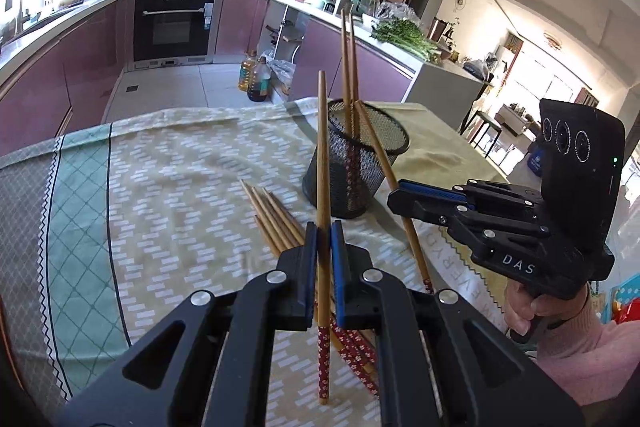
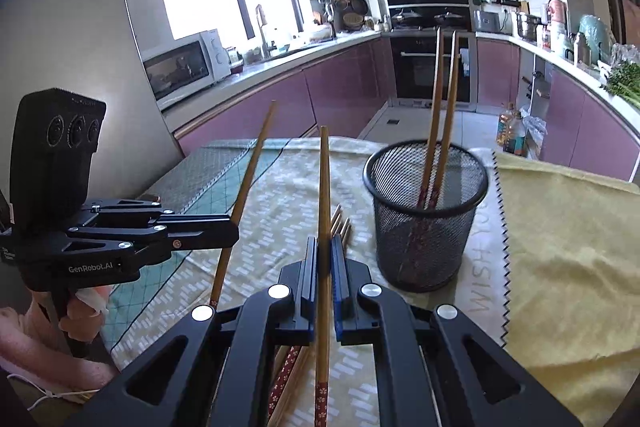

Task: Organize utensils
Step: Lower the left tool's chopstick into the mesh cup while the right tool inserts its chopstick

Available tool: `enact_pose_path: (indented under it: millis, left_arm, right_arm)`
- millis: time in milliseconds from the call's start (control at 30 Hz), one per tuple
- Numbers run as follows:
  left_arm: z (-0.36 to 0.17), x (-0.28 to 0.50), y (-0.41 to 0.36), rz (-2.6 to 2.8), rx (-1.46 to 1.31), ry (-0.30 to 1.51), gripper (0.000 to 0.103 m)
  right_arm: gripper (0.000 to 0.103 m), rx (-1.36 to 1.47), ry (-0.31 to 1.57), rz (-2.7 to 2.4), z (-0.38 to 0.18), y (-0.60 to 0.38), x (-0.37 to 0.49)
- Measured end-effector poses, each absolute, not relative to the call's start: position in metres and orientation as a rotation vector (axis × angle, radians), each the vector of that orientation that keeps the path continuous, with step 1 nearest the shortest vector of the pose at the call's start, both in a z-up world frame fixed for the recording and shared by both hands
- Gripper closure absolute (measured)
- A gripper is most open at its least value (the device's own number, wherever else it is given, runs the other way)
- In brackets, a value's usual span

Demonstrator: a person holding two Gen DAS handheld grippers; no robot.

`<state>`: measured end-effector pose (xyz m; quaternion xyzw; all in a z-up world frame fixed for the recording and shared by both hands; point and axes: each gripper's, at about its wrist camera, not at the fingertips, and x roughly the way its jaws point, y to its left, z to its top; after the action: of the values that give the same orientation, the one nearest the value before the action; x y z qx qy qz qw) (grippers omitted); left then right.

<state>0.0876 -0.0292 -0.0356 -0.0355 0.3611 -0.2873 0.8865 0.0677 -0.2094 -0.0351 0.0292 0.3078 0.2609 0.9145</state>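
My left gripper (image 1: 324,229) is shut on a wooden chopstick (image 1: 322,147) with a red patterned end, held steeply above the cloth. To its right, my right gripper (image 1: 394,195) is shut on a second chopstick (image 1: 378,151), which leans by the rim of the black mesh cup (image 1: 352,167). In the right wrist view the right gripper (image 2: 325,247) pinches its chopstick (image 2: 324,183), and the left gripper (image 2: 235,233) holds the other chopstick (image 2: 252,171) at the left. The mesh cup (image 2: 424,223) holds two upright chopsticks (image 2: 440,107). Several loose chopsticks (image 1: 272,211) lie on the cloth under both grippers.
A patterned tablecloth (image 1: 172,167) covers the table, with a yellow towel (image 2: 568,227) on the right under the cup. Beyond the table's far edge are the kitchen floor, oil bottles (image 1: 256,77), purple cabinets and an oven (image 1: 172,27). A person's hand in a pink sleeve (image 1: 576,343) grips the right handle.
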Motion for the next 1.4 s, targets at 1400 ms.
enact_pose_path:
  millis: [1400]
  left_arm:
    - [0.094, 0.139, -0.066, -0.667, -0.088, 0.451, 0.096]
  right_arm:
    - [0.098, 0.064, 0.292, 0.462, 0.08, -0.27, 0.091]
